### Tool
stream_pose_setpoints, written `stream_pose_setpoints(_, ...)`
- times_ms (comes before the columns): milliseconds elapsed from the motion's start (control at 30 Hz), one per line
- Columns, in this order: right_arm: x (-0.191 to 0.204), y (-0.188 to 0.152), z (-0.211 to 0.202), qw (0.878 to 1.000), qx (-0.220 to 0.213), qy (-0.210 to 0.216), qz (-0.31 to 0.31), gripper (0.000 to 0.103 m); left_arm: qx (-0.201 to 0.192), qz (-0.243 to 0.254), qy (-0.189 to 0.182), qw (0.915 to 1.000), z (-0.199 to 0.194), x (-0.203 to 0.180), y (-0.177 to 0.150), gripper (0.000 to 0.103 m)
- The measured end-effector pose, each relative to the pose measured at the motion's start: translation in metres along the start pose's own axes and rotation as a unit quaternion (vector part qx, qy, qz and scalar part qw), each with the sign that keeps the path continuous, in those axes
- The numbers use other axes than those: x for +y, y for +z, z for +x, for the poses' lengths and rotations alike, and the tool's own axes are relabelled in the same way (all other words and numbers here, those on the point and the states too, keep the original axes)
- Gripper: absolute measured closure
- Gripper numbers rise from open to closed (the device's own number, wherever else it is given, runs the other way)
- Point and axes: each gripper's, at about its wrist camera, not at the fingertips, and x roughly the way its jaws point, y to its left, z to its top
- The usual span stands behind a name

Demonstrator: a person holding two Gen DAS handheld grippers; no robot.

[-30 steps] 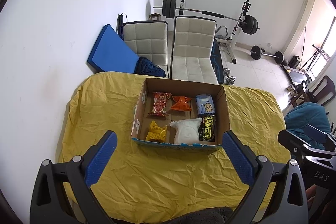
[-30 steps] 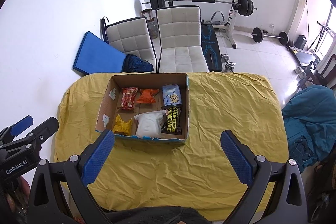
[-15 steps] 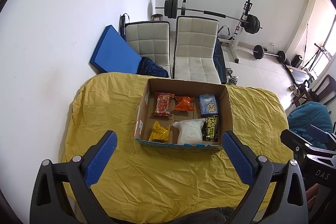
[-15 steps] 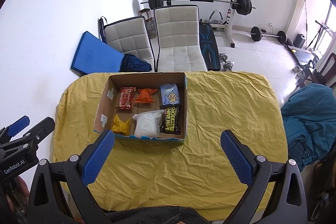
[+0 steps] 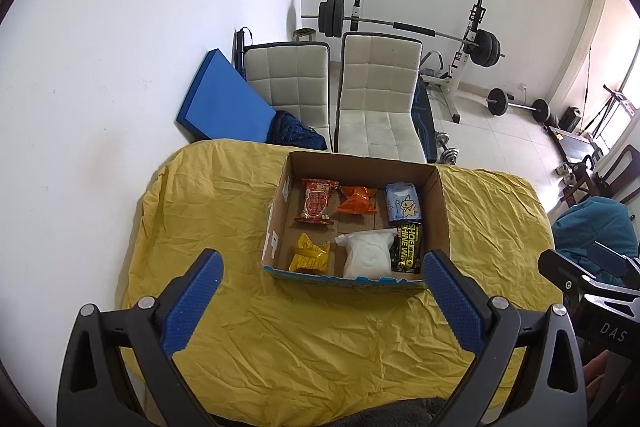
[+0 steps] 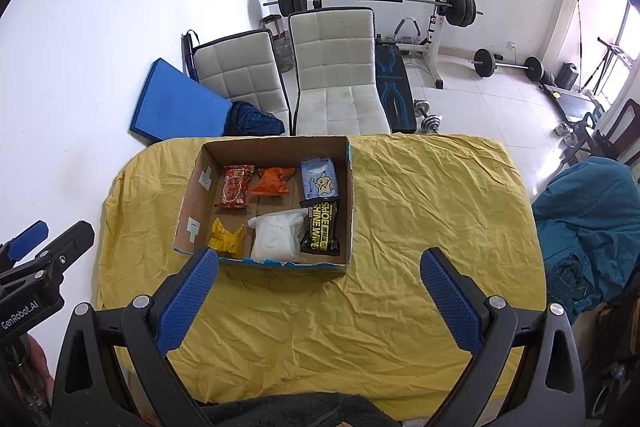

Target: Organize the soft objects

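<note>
An open cardboard box [image 5: 442,211] [image 6: 352,203] sits on the yellow-covered table [image 5: 320,331] [image 6: 420,195]. Inside lie a red packet [image 5: 317,201] [image 6: 236,185], an orange packet [image 5: 357,200] [image 6: 272,181], a light blue wipes pack [image 5: 403,202] [image 6: 319,178], a yellow packet [image 5: 310,254] [image 6: 227,235], a white bag [image 5: 368,253] [image 6: 279,234] and a black shoe-wipe pack [image 5: 408,247] [image 6: 322,227]. My left gripper [image 5: 320,303] is open and empty, held above the table in front of the box. My right gripper [image 6: 318,301] is open and empty, likewise in front of the box.
Two white chairs [image 5: 376,99] [image 6: 336,71] stand behind the table, with a blue mat [image 5: 224,107] against the wall. A barbell rack [image 6: 376,1] and weights stand further back. A teal cloth heap [image 6: 588,223] lies at the table's right.
Both grippers have pulled back and risen slightly; the box looks a little smaller and farther. Both stay open and empty.
</note>
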Motion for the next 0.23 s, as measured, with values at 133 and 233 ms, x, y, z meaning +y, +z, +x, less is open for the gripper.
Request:
stream_pose_setpoints(133,-0.0002,0.0003,-0.0002,1.000,0.000,0.000,-0.001,0.000,-0.006,0.003,0.004,1.0000,-0.0020,0.0000,-0.0014,0.001)
stream_pose_setpoints(233,-0.0013,0.0013,0.0004,1.000,-0.001,-0.002,0.002,0.000,-0.012,0.007,0.007,0.9999,-0.0044,-0.0004,-0.0010,0.001)
